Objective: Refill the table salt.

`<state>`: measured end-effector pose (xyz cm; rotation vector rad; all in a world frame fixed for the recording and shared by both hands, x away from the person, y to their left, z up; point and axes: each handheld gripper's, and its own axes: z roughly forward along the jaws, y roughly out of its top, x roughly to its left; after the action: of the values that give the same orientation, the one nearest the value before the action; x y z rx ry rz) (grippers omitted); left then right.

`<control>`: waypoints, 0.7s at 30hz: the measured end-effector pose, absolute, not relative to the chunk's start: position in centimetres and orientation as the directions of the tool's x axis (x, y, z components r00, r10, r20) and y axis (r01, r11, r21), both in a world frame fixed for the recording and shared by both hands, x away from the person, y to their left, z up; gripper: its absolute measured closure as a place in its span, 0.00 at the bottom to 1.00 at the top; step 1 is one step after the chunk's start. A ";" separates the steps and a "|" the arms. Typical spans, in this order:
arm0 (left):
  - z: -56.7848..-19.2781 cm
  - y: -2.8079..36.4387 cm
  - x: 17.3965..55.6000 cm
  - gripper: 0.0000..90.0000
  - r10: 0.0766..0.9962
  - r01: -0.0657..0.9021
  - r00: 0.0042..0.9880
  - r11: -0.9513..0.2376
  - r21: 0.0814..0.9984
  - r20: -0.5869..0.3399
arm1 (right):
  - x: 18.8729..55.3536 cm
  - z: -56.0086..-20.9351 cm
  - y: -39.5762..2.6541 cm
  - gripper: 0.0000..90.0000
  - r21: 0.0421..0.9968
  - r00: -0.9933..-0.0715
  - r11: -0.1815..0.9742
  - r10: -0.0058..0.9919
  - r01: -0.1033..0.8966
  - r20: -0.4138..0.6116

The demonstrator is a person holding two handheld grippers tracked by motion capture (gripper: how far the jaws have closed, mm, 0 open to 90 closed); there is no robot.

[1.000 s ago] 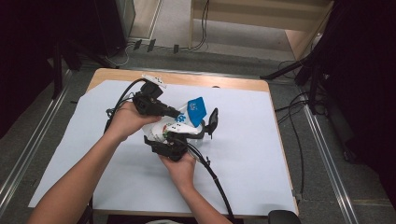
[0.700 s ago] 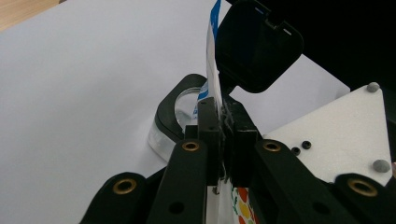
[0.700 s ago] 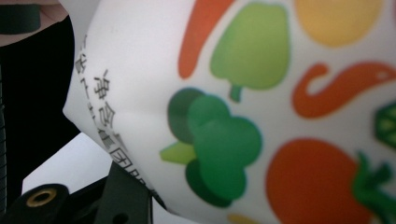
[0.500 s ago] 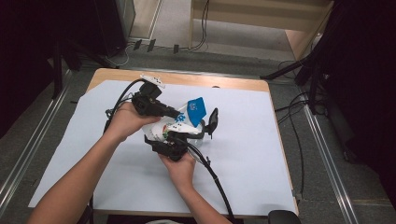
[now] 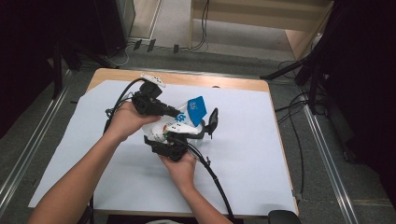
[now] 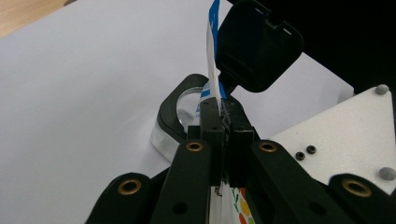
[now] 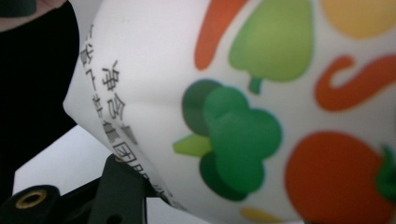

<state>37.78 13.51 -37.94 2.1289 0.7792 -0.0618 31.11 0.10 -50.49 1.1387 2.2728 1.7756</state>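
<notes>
While the person is working over the white sheet on the table (image 5: pixel 280 140), the high view is showing both hands meeting near the middle, each bearing a gripper. The left gripper (image 5: pixel 180 113) is reaching in from the left and pinching the upper edge of a white pouch (image 5: pixel 175 125) with a blue top corner, and the right gripper (image 5: pixel 189 135) is sitting just below, clasping the pouch's lower body. I judge that the two are holding it at opposite ends so that it is staying taut and off the table, ready for opening or pouring. A black-rimmed clear jar (image 5: pixel 198 140) is standing just beside the pouch, with its hinged black lid (image 5: pixel 213 122) tilted up, probably so the contents can go in

Looking along the left gripper (image 6: pixel 224 109), its jaws are pressing tight together on the thin white and blue edge of the pouch (image 6: pixel 213 70), which is rising straight up between them. Beyond them the jar (image 6: pixel 180 109) is waiting with its lid (image 6: pixel 259 46) raised

Seen from the right gripper, the pouch (image 7: pixel 261 93), printed with vegetables, is crowding the lens; one black jaw is lying against its lower left side, so the grip is reading as closed on the pouch
</notes>
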 end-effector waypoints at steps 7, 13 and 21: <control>-37.9 13.5 37.7 1.00 0.512 0.548 0.805 -0.448 0.707 -0.300 | 31.2 -50.4 -0.1 0.62 0.847 -0.724 0.060 0.553 0.528 0.412; -37.8 13.5 37.7 1.00 0.512 0.551 0.803 -0.443 0.707 -0.305 | 31.3 -50.6 -0.1 0.63 0.828 -0.706 0.016 0.533 0.561 0.467; -37.9 13.2 37.8 1.00 0.511 0.548 0.804 -0.443 0.709 -0.303 | 31.3 -50.6 -0.1 0.64 0.810 -0.687 -0.012 0.522 0.586 0.505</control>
<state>37.76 13.24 -37.89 2.1229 0.7799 -0.0547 31.31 -0.06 -50.64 1.2608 2.2455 1.8914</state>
